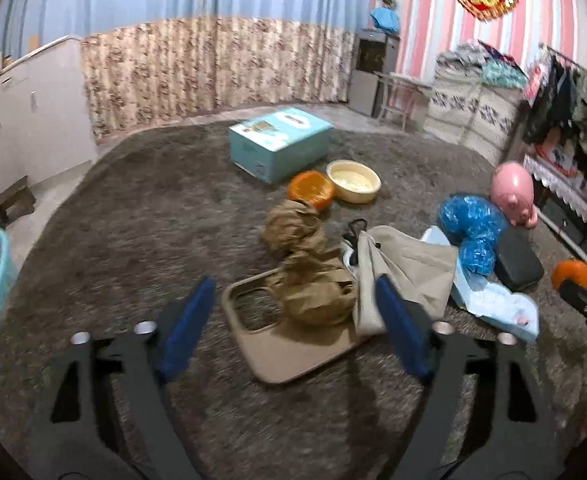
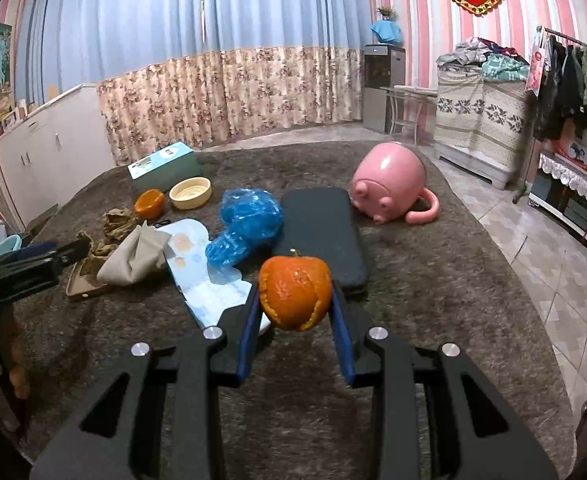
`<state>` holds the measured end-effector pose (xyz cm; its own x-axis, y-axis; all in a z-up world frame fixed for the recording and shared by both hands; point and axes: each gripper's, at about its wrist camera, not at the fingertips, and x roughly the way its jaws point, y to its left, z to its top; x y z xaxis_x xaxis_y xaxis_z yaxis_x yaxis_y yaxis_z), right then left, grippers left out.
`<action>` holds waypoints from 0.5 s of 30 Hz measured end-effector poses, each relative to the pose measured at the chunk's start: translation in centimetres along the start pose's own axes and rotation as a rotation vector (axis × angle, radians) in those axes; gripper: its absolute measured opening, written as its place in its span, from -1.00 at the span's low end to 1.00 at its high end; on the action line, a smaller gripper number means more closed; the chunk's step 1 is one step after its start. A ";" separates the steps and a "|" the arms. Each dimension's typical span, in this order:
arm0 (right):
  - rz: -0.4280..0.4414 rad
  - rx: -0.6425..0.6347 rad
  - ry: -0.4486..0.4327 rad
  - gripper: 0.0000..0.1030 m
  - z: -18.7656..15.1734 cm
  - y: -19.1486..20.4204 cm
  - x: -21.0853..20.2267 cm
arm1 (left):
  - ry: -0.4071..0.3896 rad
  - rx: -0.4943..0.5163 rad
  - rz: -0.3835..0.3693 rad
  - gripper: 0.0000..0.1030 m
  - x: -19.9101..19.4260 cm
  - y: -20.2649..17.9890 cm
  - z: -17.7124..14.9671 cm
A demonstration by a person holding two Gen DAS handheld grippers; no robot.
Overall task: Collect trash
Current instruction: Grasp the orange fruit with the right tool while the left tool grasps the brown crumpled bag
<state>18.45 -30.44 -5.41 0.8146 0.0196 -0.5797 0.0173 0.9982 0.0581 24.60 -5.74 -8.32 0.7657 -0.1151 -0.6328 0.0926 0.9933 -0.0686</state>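
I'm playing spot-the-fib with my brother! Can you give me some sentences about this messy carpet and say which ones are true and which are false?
1. The right gripper is squeezing an orange peel. True.
2. The left gripper is holding the brown paper. False: its jaws are apart, with the crumpled paper between them, not pinched.
3. The pink piggy pot lies tipped on its side. True.
4. The cream bowl is stacked inside the orange bowl. False: they sit side by side.
5. The blue plastic bags sit on top of the teal box. False: they lie on the carpet.

Crumpled paper [image 1: 313, 300] lies on tray [image 1: 289, 360], cloth [image 1: 409, 268] just right.
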 end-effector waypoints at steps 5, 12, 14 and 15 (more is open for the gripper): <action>0.007 -0.003 0.005 -0.35 -0.1 0.2 0.2 | 0.046 0.029 -0.026 -0.05 1.6 -0.7 -0.2; 0.022 -0.021 -0.013 -0.35 0.3 1.9 0.0 | -0.017 0.019 -0.021 -0.07 -1.4 0.6 0.1; 0.028 -0.025 -0.019 -0.35 0.4 2.6 0.0 | -0.033 0.016 -0.008 -0.07 -2.6 1.3 0.1; 0.035 -0.029 -0.024 -0.35 0.6 3.2 -0.1 | -0.040 0.017 0.003 -0.07 -3.2 1.7 0.0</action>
<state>18.73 -27.32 -4.68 0.8282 0.0534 -0.5580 -0.0278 0.9981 0.0542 22.37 -3.70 -6.40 0.7907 -0.1121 -0.6019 0.1005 0.9935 -0.0531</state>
